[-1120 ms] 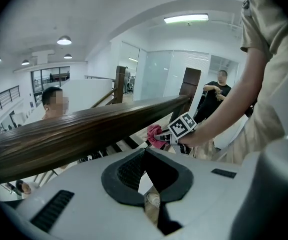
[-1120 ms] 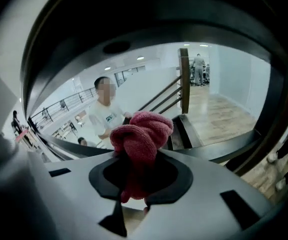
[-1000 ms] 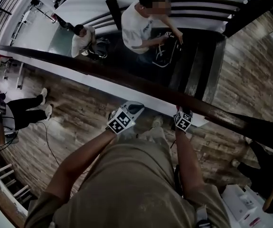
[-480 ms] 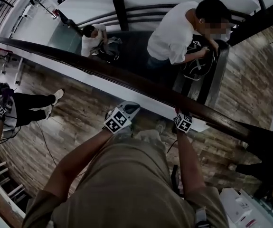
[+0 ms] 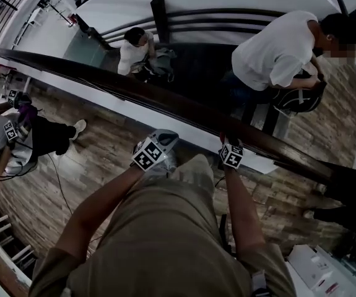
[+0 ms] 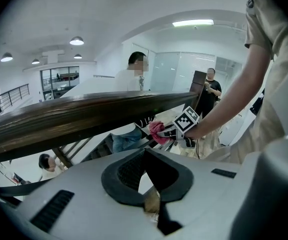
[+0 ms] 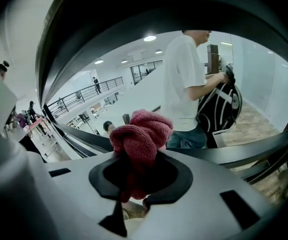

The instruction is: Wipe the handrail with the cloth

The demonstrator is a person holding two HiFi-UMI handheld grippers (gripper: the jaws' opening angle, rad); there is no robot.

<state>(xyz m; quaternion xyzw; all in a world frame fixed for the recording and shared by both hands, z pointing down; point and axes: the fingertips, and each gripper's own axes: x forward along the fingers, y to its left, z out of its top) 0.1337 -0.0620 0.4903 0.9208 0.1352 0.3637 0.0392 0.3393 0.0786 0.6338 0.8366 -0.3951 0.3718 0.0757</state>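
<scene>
Two risks stand out: with the left tongs shut on nothing and the right tongs pinching the bunched red cloth at the near edge of the handrail, a snag could pull the cloth free onto the stairs, or it could skim past the wood.

Wood-plank floor (thin cable across it)

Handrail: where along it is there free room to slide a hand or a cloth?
The handrail lies bare from the left gripper up to the head view's left edge, and again past the right gripper toward the lower right. It is crowded only between them, where the right gripper holds the red cloth by the rail.
</scene>
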